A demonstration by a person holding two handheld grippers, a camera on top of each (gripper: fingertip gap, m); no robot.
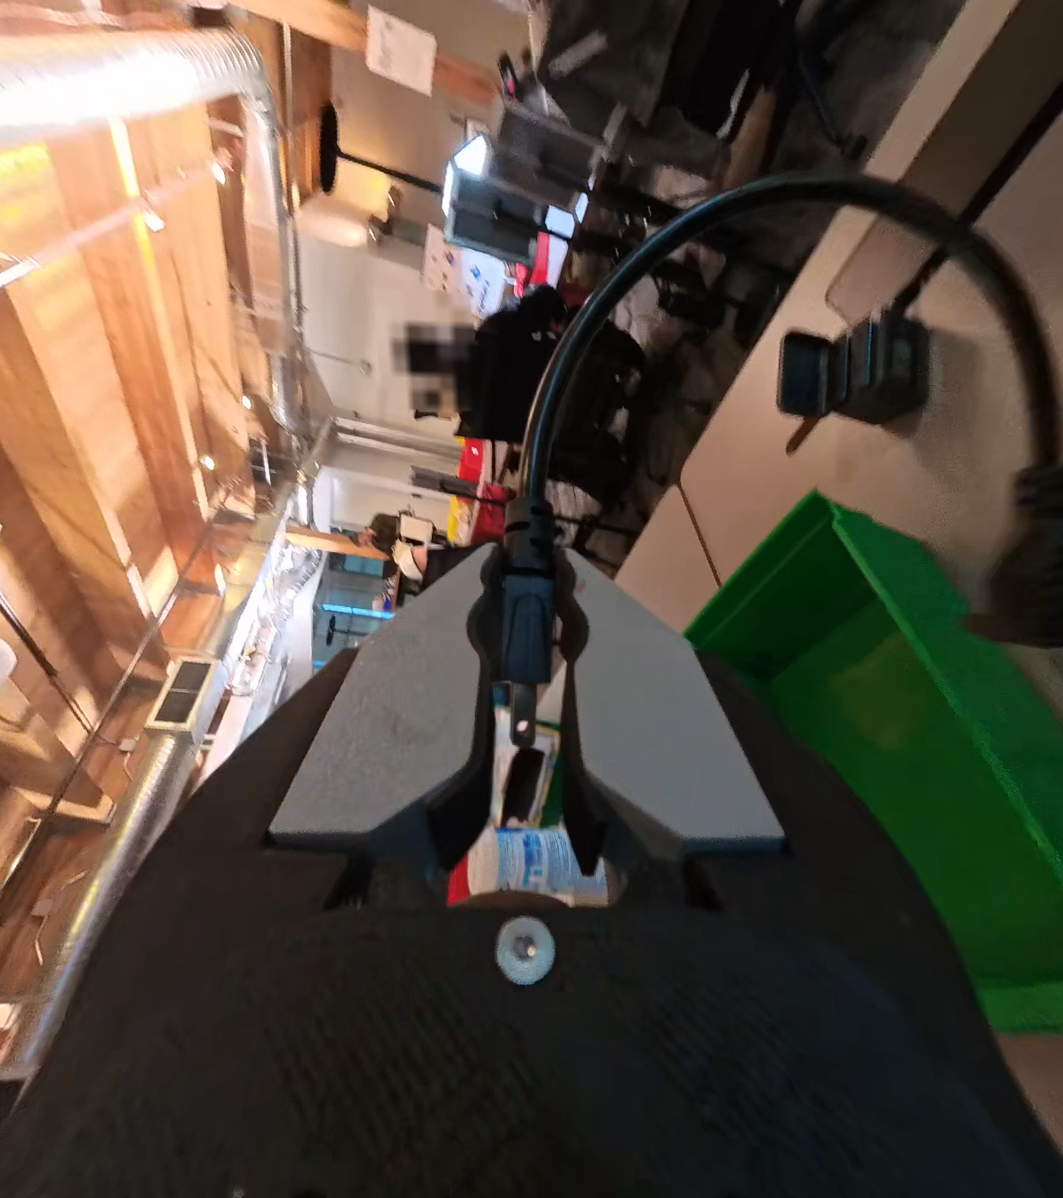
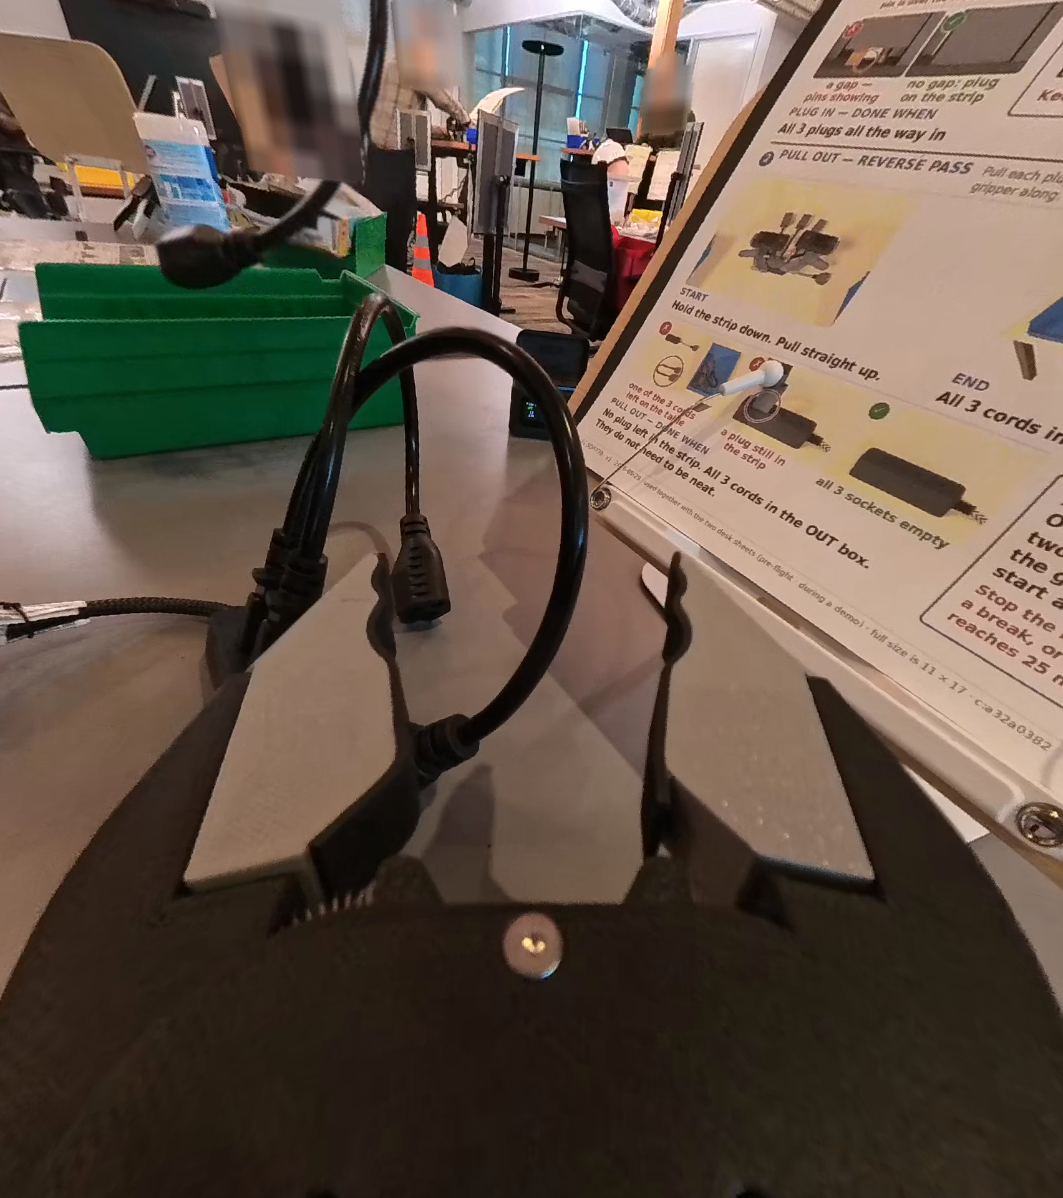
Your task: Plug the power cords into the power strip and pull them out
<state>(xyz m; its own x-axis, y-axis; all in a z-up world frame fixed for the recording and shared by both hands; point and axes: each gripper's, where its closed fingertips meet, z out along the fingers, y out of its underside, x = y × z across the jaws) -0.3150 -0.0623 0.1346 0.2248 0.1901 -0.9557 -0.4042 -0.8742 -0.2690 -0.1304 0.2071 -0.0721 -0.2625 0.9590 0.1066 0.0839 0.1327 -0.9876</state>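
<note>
Gripping a black plug (image 1: 519,622) between both grey fingers (image 1: 399,700) of the left gripper (image 1: 524,570), pads pressed against its flanks, metal prongs pointing back toward the camera. Held well clear of the tabletop (image 1: 794,467), view tilted and blurred. Trailed a black cord (image 1: 665,233) from that plug in a high arch, ending in a black socket end (image 1: 1047,583) hanging over the green bin (image 1: 944,745). Showed a small black device (image 1: 853,373) on the tabletop beyond the bin.

Stood wide apart, the fingers (image 2: 295,732) of the right gripper (image 2: 525,583), pressing on nothing, low over the tabletop (image 2: 94,518). Framed a looped black cord (image 2: 555,518) between them, its near connector (image 2: 373,823) lying against the inner side of one finger, contact not clear enough to call a grasp. Showed a second cord's socket end (image 2: 422,583) resting on the tabletop just past the fingertips. Showed the power strip (image 2: 227,638) mostly hidden behind one finger, with black plugs (image 2: 289,577) standing in it and a braided cable (image 2: 127,609) leading off toward the tabletop's edge. Showed stacked green bins (image 2: 192,376) farther back, a dangling socket end (image 2: 205,253) above them, and an instruction board (image 2: 905,324) leaning at the far side.
</note>
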